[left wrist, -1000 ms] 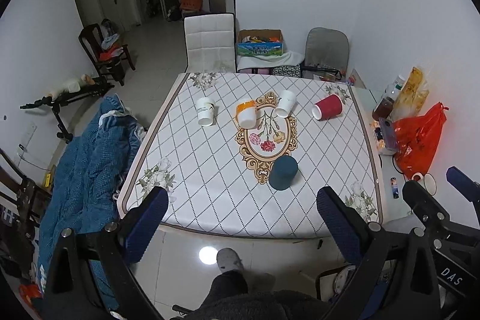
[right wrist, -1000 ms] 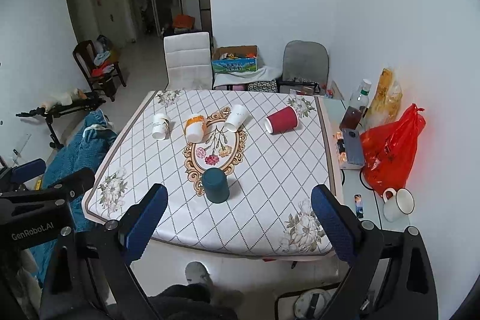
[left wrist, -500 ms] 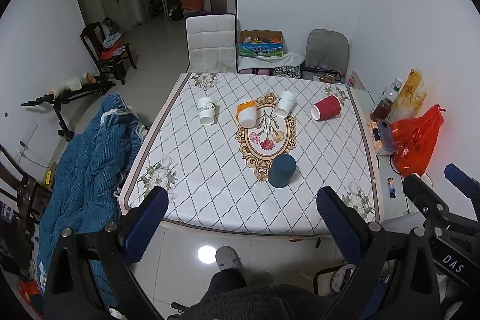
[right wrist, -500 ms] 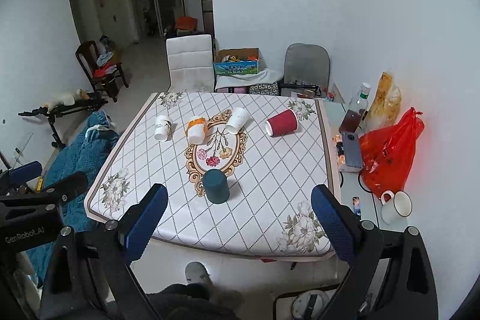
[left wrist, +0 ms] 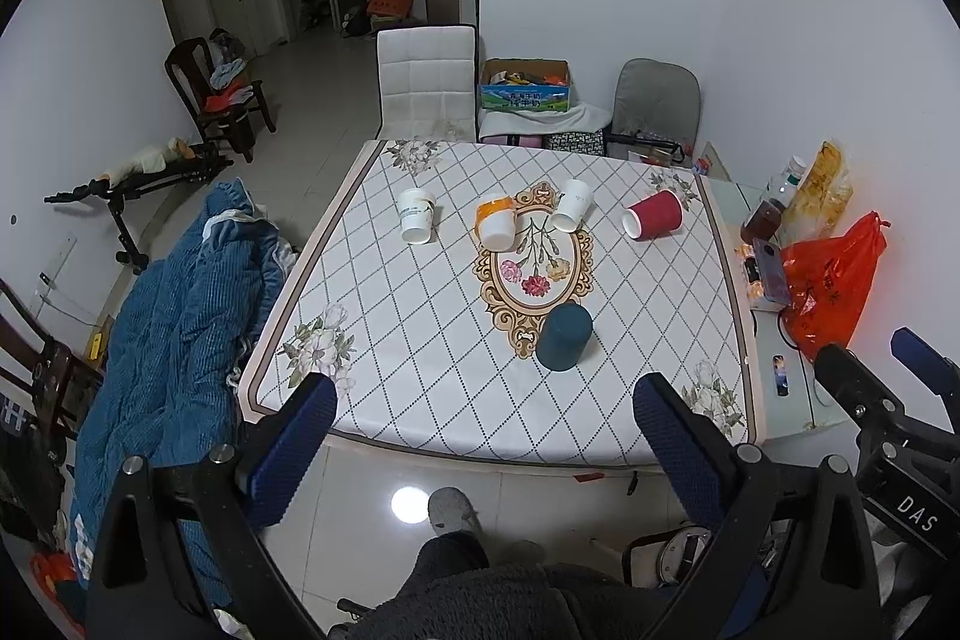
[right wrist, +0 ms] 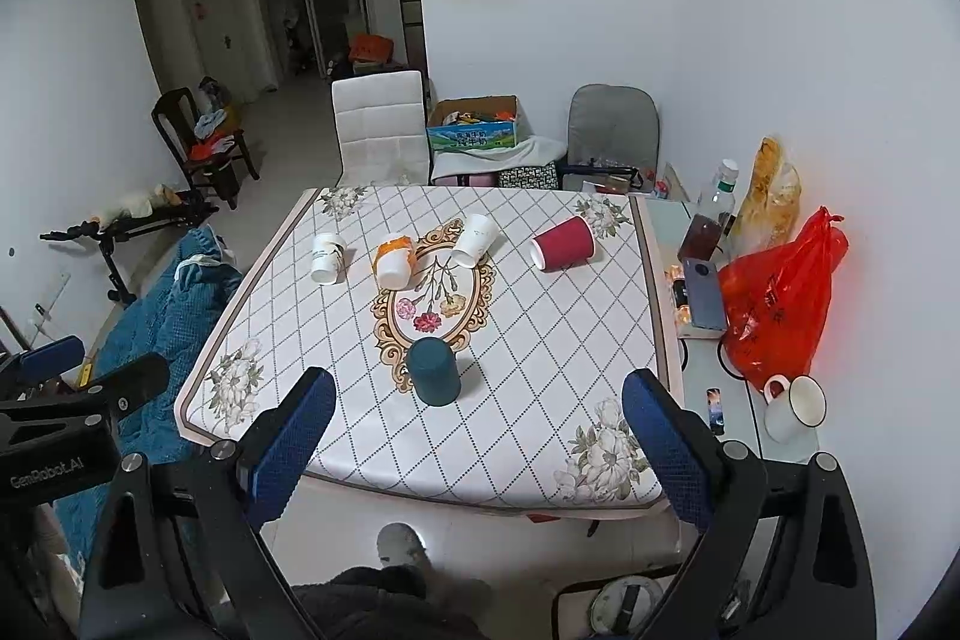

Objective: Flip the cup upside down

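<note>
Standing mouth-down on the table (left wrist: 420,340), the teal cup (left wrist: 564,337) sits at the near end of the floral medallion, nearest the person. Four other cups lie on their sides across the far half: a white printed cup (left wrist: 415,215) at left, an orange-banded cup (left wrist: 497,223), a plain white cup (left wrist: 572,204), and a red cup (left wrist: 653,215) at right, mouth toward the left. Left gripper (left wrist: 480,451) is held above the near table edge, jaws spread wide, nothing between them. Right gripper (right wrist: 474,442) is likewise released and empty, well apart from every cup. A red plastic bag (right wrist: 780,298) and a white mug (right wrist: 795,409) rest on the side surface to the right.
</note>
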Demonstrator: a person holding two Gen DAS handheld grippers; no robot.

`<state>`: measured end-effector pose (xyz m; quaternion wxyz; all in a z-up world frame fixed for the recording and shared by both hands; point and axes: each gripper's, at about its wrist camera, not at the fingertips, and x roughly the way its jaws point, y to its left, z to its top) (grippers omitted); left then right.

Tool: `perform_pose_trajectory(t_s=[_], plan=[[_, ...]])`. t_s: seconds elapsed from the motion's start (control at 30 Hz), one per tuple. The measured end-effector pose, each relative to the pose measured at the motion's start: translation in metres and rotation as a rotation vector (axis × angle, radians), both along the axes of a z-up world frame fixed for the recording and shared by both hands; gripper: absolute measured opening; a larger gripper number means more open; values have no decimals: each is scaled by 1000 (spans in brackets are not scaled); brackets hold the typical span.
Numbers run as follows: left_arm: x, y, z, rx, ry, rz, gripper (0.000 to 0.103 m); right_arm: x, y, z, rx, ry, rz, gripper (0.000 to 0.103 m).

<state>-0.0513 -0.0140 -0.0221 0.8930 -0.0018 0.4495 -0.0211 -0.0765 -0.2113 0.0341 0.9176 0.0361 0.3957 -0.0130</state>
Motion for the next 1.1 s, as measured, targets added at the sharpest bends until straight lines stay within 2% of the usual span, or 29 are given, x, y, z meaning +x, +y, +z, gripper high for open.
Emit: perform_pose_trajectory(t_s=[0.37, 1.1], plan=[[0, 8, -2, -9, 16, 30, 101, -1, 7, 0, -6, 7, 19, 99], [0, 8, 5, 8, 7, 25, 101, -6, 7, -1, 2, 9, 22, 101]])
